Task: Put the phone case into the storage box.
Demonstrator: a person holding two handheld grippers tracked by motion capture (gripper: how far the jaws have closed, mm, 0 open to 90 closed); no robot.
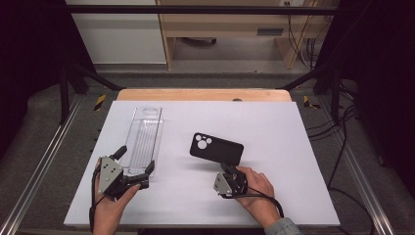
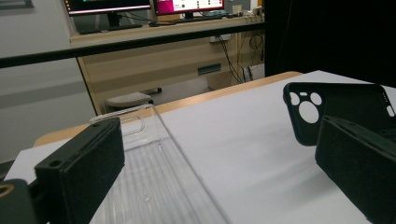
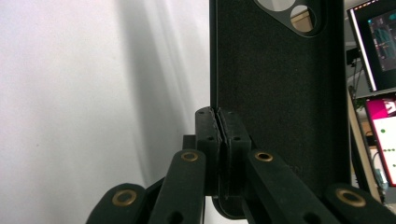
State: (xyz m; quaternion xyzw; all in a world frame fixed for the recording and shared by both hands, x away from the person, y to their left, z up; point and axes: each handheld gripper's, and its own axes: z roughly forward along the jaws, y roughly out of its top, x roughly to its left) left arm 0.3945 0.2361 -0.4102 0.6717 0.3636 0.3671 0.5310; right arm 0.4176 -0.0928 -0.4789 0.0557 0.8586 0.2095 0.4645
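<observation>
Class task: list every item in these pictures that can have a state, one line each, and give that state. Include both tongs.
Left tongs: open, jaws either side of the clear tray's near end, holding nothing.
Right tongs: shut on the black phone case's edge.
Black phone case: gripped and lifted off the white board, empty, camera cut-outs at the far end.
Clear tray: lying flat on the white board, empty.

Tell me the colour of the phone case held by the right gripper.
The phone case is black; the high view shows it best.
</observation>
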